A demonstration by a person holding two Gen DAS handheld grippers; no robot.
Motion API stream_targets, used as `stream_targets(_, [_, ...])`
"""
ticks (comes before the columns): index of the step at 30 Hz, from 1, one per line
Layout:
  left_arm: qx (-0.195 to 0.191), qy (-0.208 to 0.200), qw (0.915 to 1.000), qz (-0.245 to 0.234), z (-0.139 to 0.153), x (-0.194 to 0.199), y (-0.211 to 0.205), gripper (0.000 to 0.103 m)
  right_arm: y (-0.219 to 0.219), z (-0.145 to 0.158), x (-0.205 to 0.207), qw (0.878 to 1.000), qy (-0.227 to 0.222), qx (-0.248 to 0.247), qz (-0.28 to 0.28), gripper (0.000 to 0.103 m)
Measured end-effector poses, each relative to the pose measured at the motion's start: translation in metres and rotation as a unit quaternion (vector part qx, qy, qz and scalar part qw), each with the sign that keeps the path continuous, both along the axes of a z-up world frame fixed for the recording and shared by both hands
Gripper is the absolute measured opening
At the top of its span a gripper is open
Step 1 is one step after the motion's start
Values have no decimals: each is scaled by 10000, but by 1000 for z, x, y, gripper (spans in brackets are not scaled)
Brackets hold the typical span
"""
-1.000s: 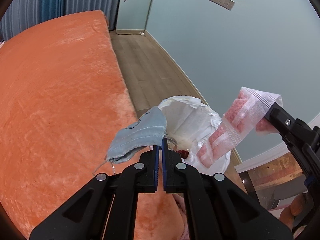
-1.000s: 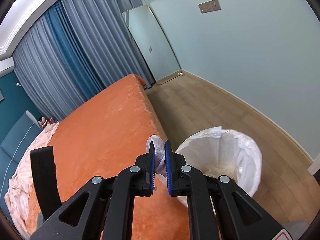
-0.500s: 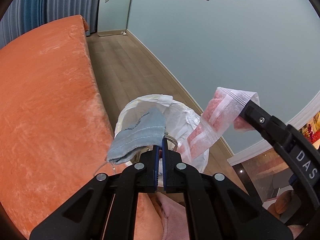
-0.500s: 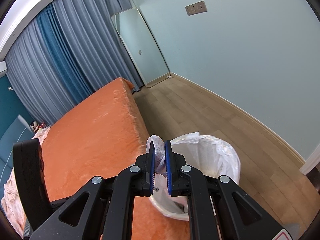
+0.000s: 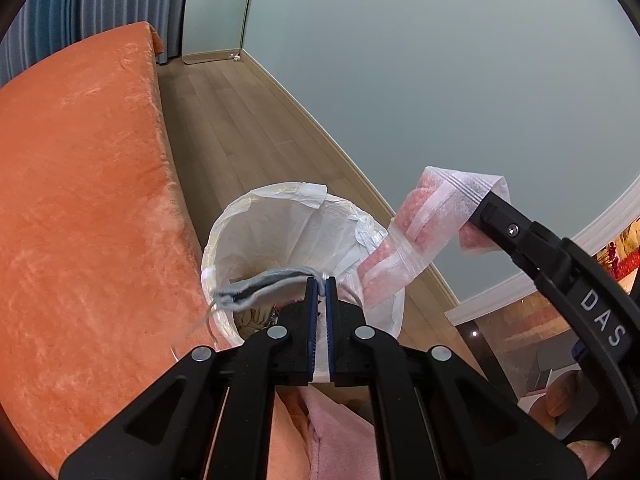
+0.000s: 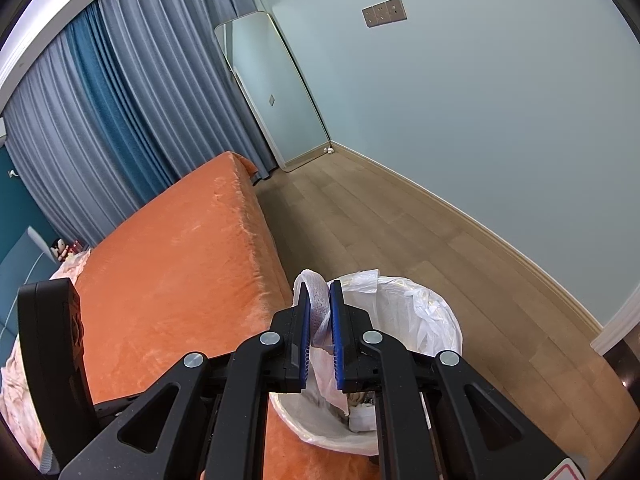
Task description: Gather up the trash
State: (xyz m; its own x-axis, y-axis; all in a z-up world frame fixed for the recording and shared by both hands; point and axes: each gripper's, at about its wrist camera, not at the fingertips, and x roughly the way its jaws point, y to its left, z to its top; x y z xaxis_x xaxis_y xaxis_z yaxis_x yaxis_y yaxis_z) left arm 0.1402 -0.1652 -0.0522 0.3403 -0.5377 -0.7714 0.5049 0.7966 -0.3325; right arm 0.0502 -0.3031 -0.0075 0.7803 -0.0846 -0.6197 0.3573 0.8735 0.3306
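A bin lined with a white bag stands on the floor beside the orange bed; it also shows in the right wrist view. My left gripper is shut on a grey-blue face mask, held edge-on over the bin's mouth, its ear loop dangling left. My right gripper is shut on a clear zip bag with pink contents, held above the bin's right rim; in the right wrist view only its white top edge shows between the pads.
The orange bed runs along the left of the bin. Wood floor and a pale blue wall lie to the right. A mirror leans at the far wall by the curtains. Some trash lies inside the bin.
Both grippers have moved over the bin. The mask has turned from flat-on to edge-on above the bin's mouth. The right gripper's jaws have parted slightly around the zip bag.
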Motion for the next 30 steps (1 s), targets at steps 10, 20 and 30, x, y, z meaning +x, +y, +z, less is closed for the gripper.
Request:
stream_targets(10, [-45,-40,10000,68,2,5,0,6,-2,-1,4,10000,93,15,17,10])
stream_targets(20, [40,-51,9994,337,-2,11,13,28,5,-9,9,9995,301,9,44,22])
stream_targets(30, [39,-71,9991,421,-1,10,23,34,9,-11,9,9990,428,-76,121,28])
